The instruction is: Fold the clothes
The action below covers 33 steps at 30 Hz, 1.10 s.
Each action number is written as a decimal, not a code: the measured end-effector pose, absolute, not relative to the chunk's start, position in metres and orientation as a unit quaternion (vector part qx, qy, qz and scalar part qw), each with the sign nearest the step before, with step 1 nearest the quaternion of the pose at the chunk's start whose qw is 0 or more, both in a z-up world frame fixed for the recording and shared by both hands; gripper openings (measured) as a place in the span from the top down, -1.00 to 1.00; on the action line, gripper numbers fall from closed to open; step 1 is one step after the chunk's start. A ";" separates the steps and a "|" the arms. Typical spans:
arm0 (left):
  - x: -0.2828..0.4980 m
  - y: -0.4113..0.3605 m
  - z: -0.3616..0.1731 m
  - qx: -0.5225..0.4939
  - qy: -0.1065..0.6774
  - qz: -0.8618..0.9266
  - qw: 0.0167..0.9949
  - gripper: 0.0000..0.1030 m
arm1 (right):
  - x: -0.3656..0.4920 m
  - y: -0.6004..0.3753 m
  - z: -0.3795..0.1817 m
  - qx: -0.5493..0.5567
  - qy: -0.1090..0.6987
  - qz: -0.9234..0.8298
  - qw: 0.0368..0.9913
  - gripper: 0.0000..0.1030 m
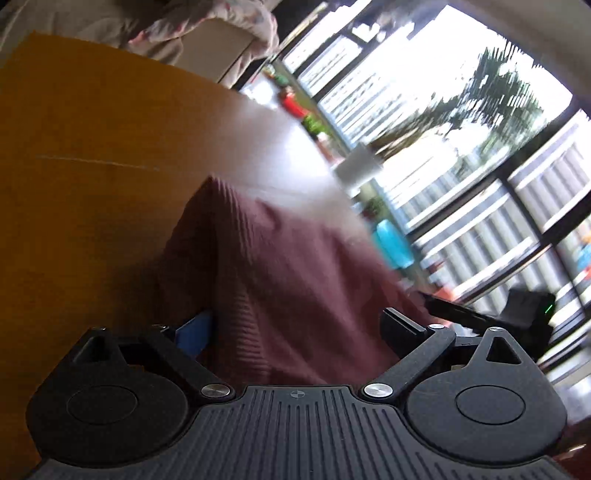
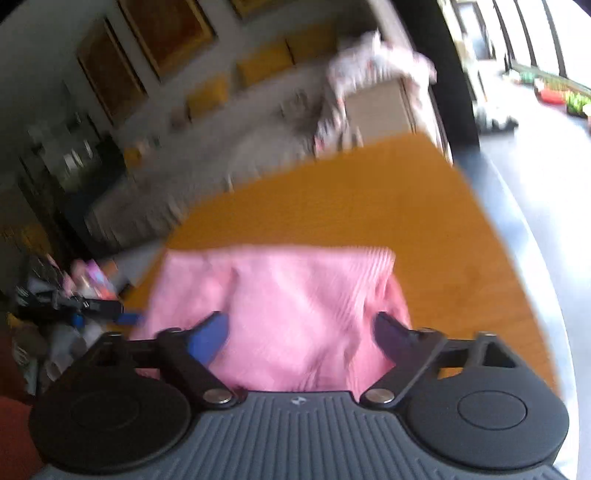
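A: What is the room showing around the work surface?

B: An orange-brown wooden table (image 2: pixel 369 206) is filling the middle of both views. Beyond its far edge a pale sofa (image 2: pixel 266 122) is sitting with yellow cushions (image 2: pixel 262 68) along its back, and a light patterned cloth (image 2: pixel 376 62) is draped over a box-like piece beside it. Framed pictures (image 2: pixel 166 33) are hanging on the wall. In the left wrist view tall dark-framed windows (image 1: pixel 480 155) are letting in bright daylight, with a palm tree (image 1: pixel 495 96) outside. Everything is smeared by motion blur.

A: And the garment?

B: A pink ribbed garment (image 2: pixel 280 310) is lying on the table right in front of both cameras. From the right wrist it is looking bright pink, rumpled, with its far edge running fairly straight across the wood. From the left wrist it is looking darker, maroon in shadow (image 1: pixel 280 280), bunched up into a ridge.

A: How are the grippers sitting?

B: The right gripper (image 2: pixel 301 332) is pointing forward over the cloth with its jaws spread wide, the cloth lying between them. The left gripper (image 1: pixel 299 328) is also standing spread, fabric bulging up between the fingers; I cannot tell whether either one is touching it. The left gripper is also showing at the left edge of the right wrist view, and the right gripper at the right of the left wrist view.
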State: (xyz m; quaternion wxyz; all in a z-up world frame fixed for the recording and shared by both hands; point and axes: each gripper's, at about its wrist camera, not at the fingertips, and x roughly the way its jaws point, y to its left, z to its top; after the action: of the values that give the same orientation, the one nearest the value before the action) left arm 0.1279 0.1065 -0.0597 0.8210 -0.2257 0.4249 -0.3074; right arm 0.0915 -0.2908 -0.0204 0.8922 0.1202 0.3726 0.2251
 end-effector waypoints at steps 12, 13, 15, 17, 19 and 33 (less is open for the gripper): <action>0.222 0.113 -0.047 -0.189 0.396 -0.277 0.855 -0.06 | 0.205 -0.238 -0.030 0.071 0.346 0.250 0.902 0.16; 0.226 0.118 -0.044 -0.195 0.395 -0.277 0.854 -0.08 | 0.215 -0.238 -0.028 0.080 0.349 0.246 0.901 0.16; 0.234 0.128 -0.039 -0.207 0.393 -0.279 0.851 -0.18 | 0.221 -0.245 -0.020 0.092 0.343 0.244 0.902 0.12; 0.235 0.133 -0.042 -0.227 0.396 -0.287 0.842 -0.55 | 0.223 -0.254 -0.019 0.106 0.340 0.243 0.902 0.05; 0.233 0.137 -0.048 -0.249 0.400 -0.298 0.830 -0.63 | 0.226 -0.259 -0.022 0.123 0.342 0.240 0.900 0.03; 0.185 0.131 -0.031 -0.221 0.390 -0.299 0.843 0.48 | 0.156 -0.251 0.041 0.074 0.264 0.284 0.919 0.74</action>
State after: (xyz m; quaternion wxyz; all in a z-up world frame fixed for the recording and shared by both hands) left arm 0.1852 0.1308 -0.0314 0.8426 -0.2206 0.3900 -0.2988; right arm 0.1564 -0.2510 0.0414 0.9188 0.0737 0.2643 0.2837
